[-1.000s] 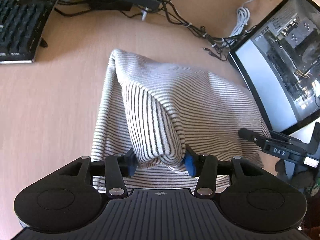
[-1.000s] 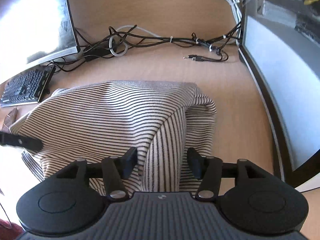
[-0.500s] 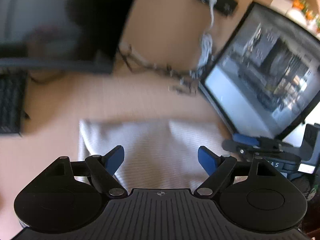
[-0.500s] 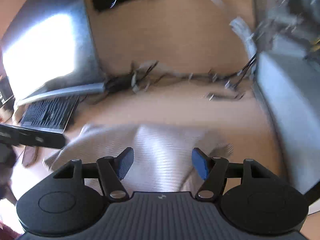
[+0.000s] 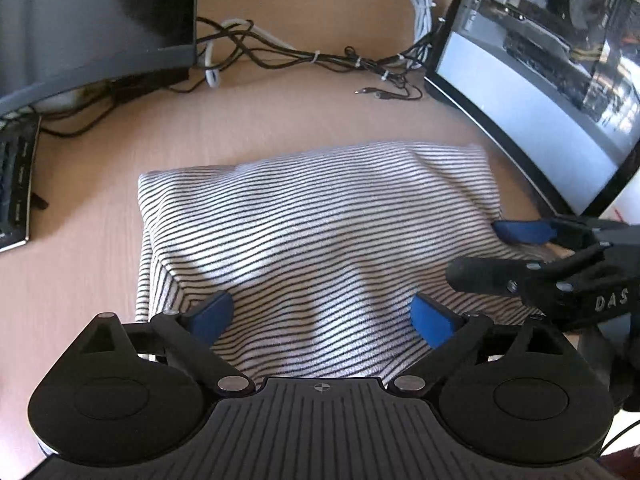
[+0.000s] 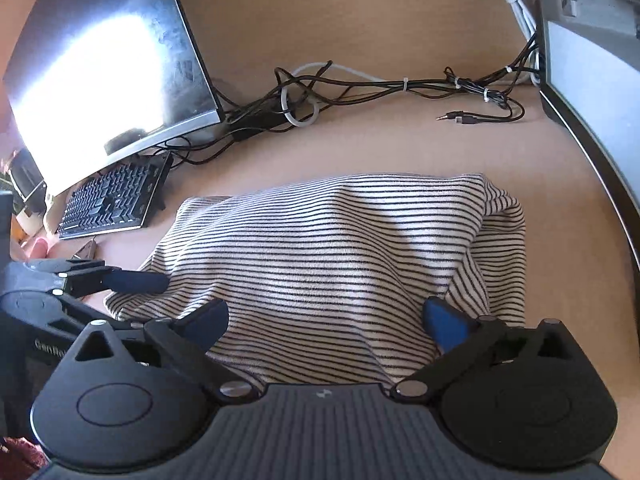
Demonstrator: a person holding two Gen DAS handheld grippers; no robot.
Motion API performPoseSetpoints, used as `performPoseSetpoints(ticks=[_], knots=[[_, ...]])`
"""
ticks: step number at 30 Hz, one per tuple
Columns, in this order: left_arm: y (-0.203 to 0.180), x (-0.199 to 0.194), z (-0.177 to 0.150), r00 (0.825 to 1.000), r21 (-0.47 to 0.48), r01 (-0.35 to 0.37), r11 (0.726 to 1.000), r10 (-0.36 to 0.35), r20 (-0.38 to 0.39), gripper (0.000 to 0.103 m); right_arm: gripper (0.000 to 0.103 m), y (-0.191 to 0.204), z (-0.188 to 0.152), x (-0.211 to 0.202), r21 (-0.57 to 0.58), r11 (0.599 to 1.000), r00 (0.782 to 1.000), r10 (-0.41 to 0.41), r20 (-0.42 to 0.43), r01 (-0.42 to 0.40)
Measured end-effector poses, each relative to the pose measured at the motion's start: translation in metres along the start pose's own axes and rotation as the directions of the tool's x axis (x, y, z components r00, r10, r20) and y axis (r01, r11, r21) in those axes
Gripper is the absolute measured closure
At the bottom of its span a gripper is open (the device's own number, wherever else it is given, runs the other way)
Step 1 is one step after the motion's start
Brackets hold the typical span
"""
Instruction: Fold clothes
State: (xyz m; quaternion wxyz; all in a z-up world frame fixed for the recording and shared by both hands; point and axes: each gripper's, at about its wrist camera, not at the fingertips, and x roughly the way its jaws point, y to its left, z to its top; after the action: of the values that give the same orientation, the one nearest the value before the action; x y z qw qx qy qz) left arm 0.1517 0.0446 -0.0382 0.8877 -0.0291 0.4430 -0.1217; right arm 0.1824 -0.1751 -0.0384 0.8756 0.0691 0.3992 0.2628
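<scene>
The left gripper hangs with its blue pads spread wide and nothing between them, just above the near edge of the striped garment. The right gripper is spread the same way, empty, over its own side of the near edge; in the left wrist view it shows at about 3 o'clock, at the cloth's right border.

The garment lies on the table as a roughly rectangular folded bundle, its stripes running across. In the right wrist view its 2 o'clock corner is bunched and doubled under rather than flat. Farther out, a tangle of cables runs across at 12 o'clock, a dark monitor and a keyboard sit at 10 o'clock, and a glass-sided computer case stands at 2 o'clock.

By my reading, one fold is laid and both grippers have let go. The next move likely calls for pinching fresh edges, one gripper per side, to halve the bundle again, or for smoothing that rumpled corner first.
</scene>
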Motion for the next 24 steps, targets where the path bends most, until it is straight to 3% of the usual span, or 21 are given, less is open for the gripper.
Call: performPoseSetpoints(ticks=[6, 14, 16, 18, 20, 22, 24], knots=[[0.0, -0.001, -0.003, 1.0, 0.003, 0.005, 1.0, -0.005, 0.005, 0.004, 0.0, -0.008, 0.003, -0.002, 0.071, 0.997, 1.0, 0.026, 0.004, -0.027], [-0.001, -0.006, 0.0, 1.0, -0.016, 0.015, 1.0, -0.015, -0.021, 0.002, 0.0, -0.001, 0.01, 0.0, 0.064, 0.998, 1.0, -0.016, -0.016, 0.017], [0.001, -0.013, 0.002, 0.997, -0.034, 0.065, 0.997, -0.067, -0.042, 0.002, 0.0, -0.002, 0.018, -0.008, 0.065, 0.998, 1.0, -0.019, 0.018, 0.017], [0.003, -0.02, 0.003, 0.989, -0.061, 0.132, 0.989, -0.136, -0.062, 0.002, 0.0, -0.001, 0.032, -0.016, 0.017, 0.995, 0.992, -0.095, 0.085, 0.093], [0.01, -0.02, 0.002, 0.978, -0.11, 0.182, 0.977, -0.191, -0.078, 0.002, 0.0, -0.001, 0.046, -0.015, -0.046, 0.971, 0.966, -0.226, 0.123, 0.233], [0.019, -0.014, 0.002, 0.972, -0.164, 0.197, 0.967, -0.215, -0.096, 0.002, 0.002, -0.009, 0.054, -0.003, -0.074, 0.94, 0.939, -0.325, 0.116, 0.334], [0.027, -0.005, 0.005, 0.969, -0.196, 0.206, 0.959, -0.228, -0.097, 0.002, 0.011, -0.019, 0.059, 0.012, -0.088, 0.912, 0.916, -0.393, 0.086, 0.4]])
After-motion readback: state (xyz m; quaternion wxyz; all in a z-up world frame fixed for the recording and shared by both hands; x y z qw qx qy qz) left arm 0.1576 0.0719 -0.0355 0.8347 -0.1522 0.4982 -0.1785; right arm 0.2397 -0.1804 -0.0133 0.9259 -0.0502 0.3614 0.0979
